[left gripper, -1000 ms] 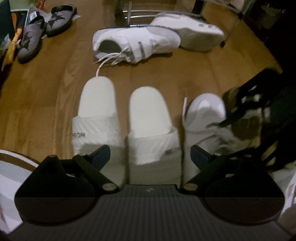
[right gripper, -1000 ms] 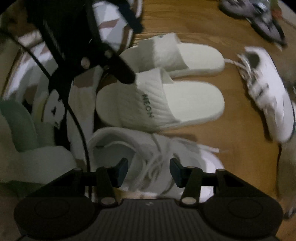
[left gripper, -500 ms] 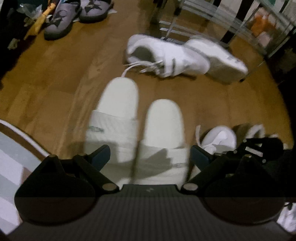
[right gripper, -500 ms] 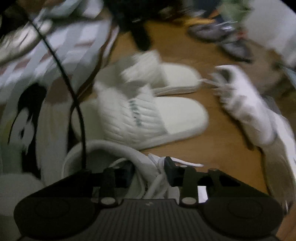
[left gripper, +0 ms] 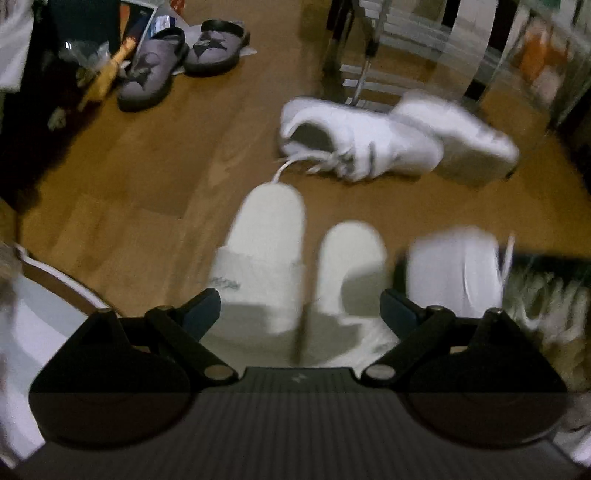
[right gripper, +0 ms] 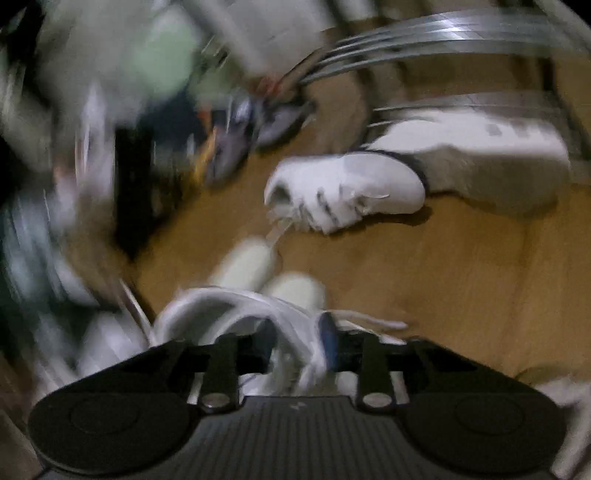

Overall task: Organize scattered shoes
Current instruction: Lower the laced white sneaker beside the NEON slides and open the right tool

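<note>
A pair of white slippers (left gripper: 269, 236) lies side by side on the wooden floor, toes pointing away. My left gripper (left gripper: 299, 301) hovers open just above their straps, touching nothing. To their right is a white sneaker (left gripper: 454, 269). In the right wrist view my right gripper (right gripper: 297, 332) is closing tight on that sneaker's (right gripper: 229, 310) collar, with the fabric pinched between the pads. Two more white sneakers (left gripper: 354, 144) lie farther off, one of them on its side (left gripper: 458, 136).
A pair of grey slippers (left gripper: 155, 70) sits at the far left beside dark clutter. A metal rack (left gripper: 369, 55) stands behind the far sneakers and also shows in the right wrist view (right gripper: 443, 33). A pale rug's edge (left gripper: 37, 314) lies near left.
My right gripper went from open over the sneaker's laces to shut on its collar, then swung round towards the rack. The left view tilted slightly, and the sneaker beside the slippers shifted.
</note>
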A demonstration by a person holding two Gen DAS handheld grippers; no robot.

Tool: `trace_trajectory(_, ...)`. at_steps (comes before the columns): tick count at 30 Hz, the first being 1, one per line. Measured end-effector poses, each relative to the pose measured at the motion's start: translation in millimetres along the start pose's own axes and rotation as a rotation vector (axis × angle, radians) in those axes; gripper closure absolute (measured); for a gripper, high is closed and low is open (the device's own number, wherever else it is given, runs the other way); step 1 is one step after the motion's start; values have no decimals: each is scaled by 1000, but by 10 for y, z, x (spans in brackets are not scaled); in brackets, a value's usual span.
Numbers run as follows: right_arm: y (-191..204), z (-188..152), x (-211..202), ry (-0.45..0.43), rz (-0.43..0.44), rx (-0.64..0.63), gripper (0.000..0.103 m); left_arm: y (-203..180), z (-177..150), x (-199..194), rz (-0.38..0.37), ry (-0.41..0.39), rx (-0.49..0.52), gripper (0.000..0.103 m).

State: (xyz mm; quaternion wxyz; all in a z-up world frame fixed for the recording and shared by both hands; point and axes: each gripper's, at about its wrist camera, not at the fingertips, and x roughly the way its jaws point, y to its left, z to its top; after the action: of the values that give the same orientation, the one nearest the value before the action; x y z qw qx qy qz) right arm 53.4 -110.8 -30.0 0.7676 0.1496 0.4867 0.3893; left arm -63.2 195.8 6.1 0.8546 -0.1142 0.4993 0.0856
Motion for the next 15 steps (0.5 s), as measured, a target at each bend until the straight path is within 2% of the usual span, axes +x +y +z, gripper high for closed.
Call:
trace_trajectory(1,-109,75,16,-1,20,92,98,-24,5,2,-18,3,3,9)
trace_trajectory(2,-133,114,37,5,9,102,98,-49,8,4,-35,6,7,9)
trace_trajectory(4,-82,208,60,24,-32,21,95,-115,-2,11,-38,8,32,9)
trace_trajectory(6,34,203,86,45,-103,-127,86,-203,-37,54,-41,27,67,9)
trace_trajectory(7,75,185,103,55,-132,-183,75,-222,-48,68,-42,35,71,9)
trace_trajectory(8,85,167,113,60,-147,-207,52,-250,-64,112,-42,50,74,9)
trace_trajectory(9,77,145,147,71,-163,-232,38,-273,-78,151,-41,61,75,9)
trace_trajectory(10,66,123,181,86,-172,-253,19,-288,-86,169,-41,67,78,9)
trace_trajectory(13,19,55,281,162,-146,-299,15,-339,-108,196,-43,75,102,9)
trace_trajectory(15,73,-19,386,218,-185,-374,13,-348,-113,191,-36,73,108,9)
